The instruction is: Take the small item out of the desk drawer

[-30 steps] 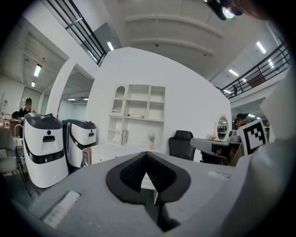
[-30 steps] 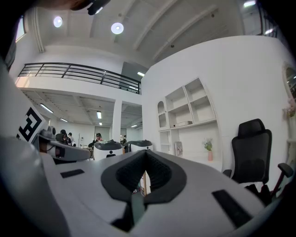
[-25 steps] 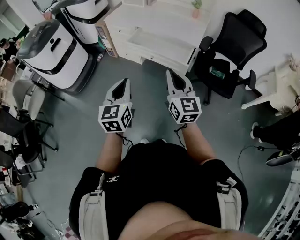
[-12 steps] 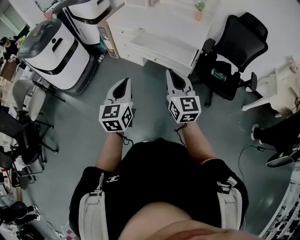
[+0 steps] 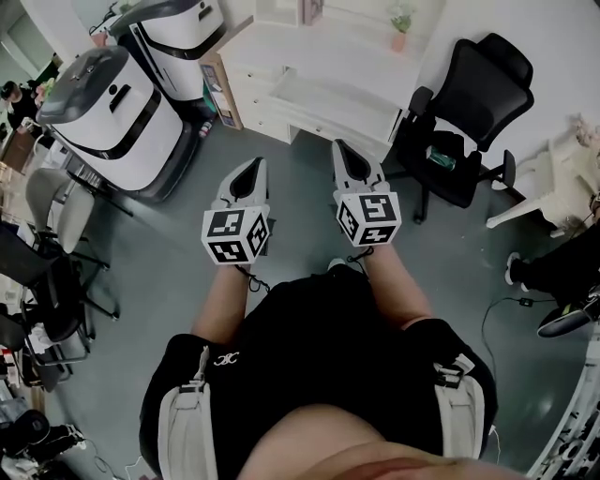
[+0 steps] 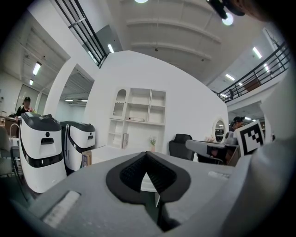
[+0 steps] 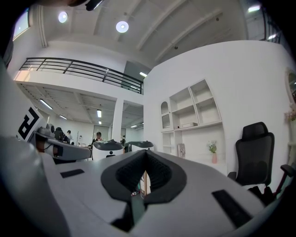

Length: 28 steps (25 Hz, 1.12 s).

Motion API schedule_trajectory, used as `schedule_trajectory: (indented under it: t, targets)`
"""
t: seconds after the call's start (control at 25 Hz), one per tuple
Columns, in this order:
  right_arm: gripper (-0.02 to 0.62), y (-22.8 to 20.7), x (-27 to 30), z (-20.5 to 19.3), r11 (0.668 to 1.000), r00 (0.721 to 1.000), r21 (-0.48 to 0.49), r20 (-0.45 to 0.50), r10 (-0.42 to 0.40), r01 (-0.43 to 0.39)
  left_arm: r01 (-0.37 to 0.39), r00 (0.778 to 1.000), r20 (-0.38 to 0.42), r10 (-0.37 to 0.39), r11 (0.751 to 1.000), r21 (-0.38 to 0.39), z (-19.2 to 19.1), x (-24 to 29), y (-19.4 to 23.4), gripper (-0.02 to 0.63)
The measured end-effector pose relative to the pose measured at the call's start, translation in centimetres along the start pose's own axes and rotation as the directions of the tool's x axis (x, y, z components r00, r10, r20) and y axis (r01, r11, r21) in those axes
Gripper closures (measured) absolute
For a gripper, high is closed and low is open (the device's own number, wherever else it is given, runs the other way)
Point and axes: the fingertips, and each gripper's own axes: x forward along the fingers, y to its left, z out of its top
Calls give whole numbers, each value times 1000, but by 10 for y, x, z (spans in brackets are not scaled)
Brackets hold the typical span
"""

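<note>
Head view is showing the left gripper (image 5: 253, 165) and the right gripper (image 5: 340, 148) hovering side by side, the fingers of these 2 clenched on nothing. They are pointing toward the white table (image 5: 281, 52). Its drawer (image 5: 323, 97) is standing well apart from them, and I cannot make out the small item.

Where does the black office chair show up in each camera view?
Head view: black office chair, upper right, beside the white desk.
Left gripper view: chair small, just right of centre.
Right gripper view: chair at right edge.
Shared landmark: potted plant, left of the chair in every view.

Head view looks down; both gripper views face the desk (image 5: 309, 56).
</note>
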Motion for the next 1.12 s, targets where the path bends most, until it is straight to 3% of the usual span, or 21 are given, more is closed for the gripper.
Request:
schedule_trajectory:
  t: [0.4, 1.12]
  targets:
    - [598, -25, 43, -12, 1000, 1000, 10, 17, -4, 4, -16, 1000, 5, 16, 1000, 19, -2, 40, 22, 592]
    - [598, -134, 237, -8, 992, 993, 43, 40, 115, -117, -165, 986, 6, 165, 986, 29, 30, 225, 97, 592]
